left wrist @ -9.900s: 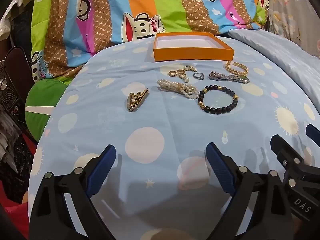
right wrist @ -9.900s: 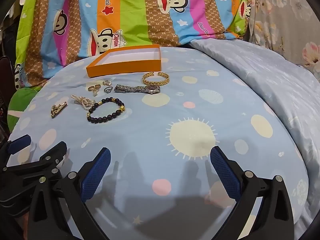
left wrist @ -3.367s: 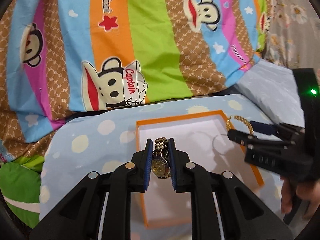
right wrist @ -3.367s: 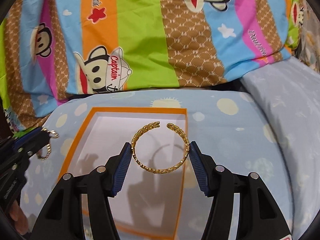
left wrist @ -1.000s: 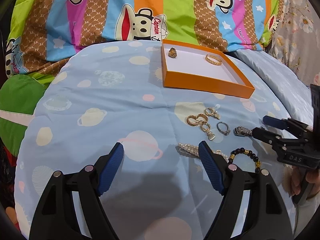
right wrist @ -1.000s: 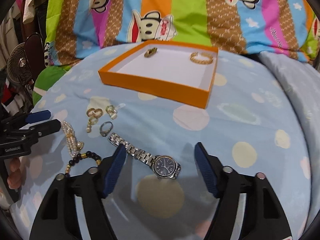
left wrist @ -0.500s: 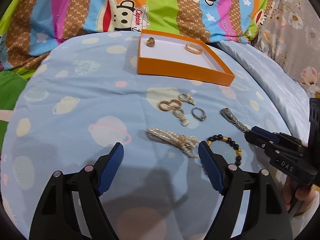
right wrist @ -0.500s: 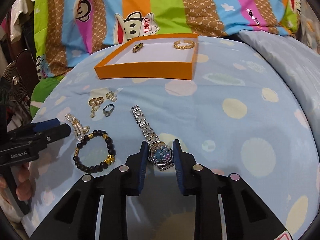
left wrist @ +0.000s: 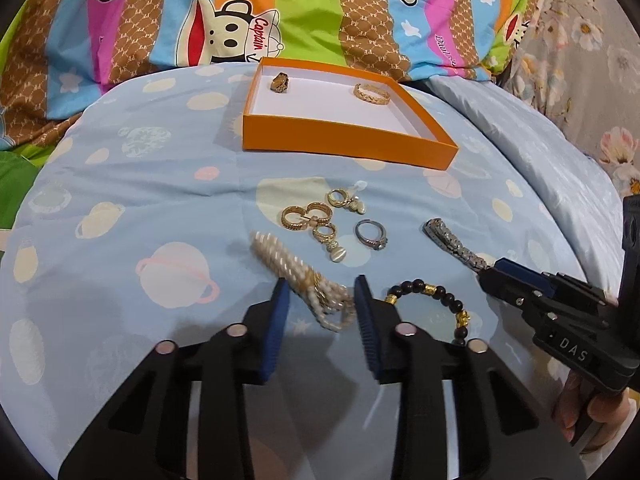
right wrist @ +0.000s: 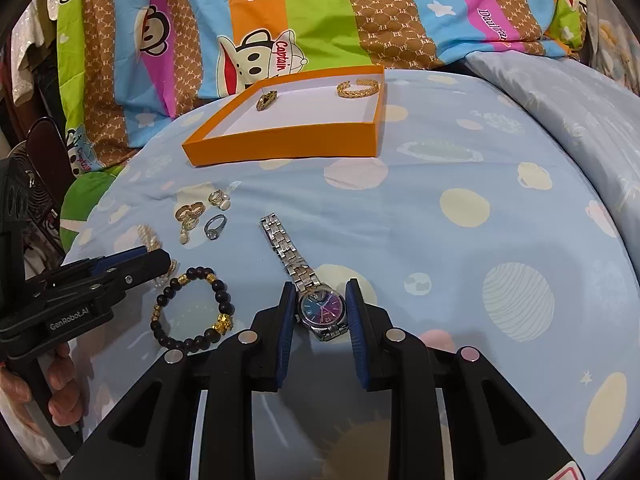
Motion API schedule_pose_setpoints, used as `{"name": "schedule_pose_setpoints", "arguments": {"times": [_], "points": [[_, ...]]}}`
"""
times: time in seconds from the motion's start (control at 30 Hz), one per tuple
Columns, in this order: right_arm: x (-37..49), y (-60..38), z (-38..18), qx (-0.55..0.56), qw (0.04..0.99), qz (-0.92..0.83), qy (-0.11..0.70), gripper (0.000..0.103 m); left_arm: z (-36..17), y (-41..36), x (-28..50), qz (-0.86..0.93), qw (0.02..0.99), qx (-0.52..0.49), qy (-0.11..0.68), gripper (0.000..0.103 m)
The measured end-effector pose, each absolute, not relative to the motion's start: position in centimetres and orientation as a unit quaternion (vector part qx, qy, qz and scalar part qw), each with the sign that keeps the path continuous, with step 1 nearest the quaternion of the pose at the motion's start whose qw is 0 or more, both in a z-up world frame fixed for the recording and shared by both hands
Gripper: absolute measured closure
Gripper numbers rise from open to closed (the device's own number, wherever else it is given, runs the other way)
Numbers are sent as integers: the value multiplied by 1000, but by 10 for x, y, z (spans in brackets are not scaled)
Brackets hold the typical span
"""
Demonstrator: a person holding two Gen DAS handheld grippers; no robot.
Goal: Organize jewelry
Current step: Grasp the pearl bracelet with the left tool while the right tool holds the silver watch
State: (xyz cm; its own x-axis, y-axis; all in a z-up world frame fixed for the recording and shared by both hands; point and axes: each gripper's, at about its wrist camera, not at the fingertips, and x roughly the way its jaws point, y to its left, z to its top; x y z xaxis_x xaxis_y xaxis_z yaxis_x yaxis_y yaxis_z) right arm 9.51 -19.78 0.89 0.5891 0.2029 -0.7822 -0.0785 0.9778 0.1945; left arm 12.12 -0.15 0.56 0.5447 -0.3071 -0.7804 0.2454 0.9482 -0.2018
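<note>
While the silver watch [right wrist: 320,309] lies on the blue bedspread [right wrist: 460,240], right gripper [right wrist: 318,304] jaws clamp its face. Left gripper [left wrist: 322,304] jaws have just been closing; the pearl bracelet [left wrist: 304,280] sits between them, contact unclear. Orange box [left wrist: 344,142] beyond holds a gold bangle [left wrist: 372,93].

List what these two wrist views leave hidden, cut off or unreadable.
- Silver watch: in the left wrist view only its strap shows; the right hand-held gripper covers the dial.
- Pearl bracelet: in the right wrist view the left hand-held gripper hides most of it.
- Watch dial markings: too small to read.
- Black bead bracelet: partly covered in the left wrist view.
</note>
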Motion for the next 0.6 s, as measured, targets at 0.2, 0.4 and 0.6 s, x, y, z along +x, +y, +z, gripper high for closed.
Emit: {"name": "schedule_pose_setpoints", "arguments": {"times": [0.2,0.4,0.6], "points": [[95,-198,9,71,889,80,446,79,6,16,122,-147,873,-52,462,83],[94,-200,10,73,890,78,443,79,8,18,121,-158,872,-55,460,85],[89,-201,16,82,897,73,428,79,20,18,115,-182,874,-59,447,100]]}}
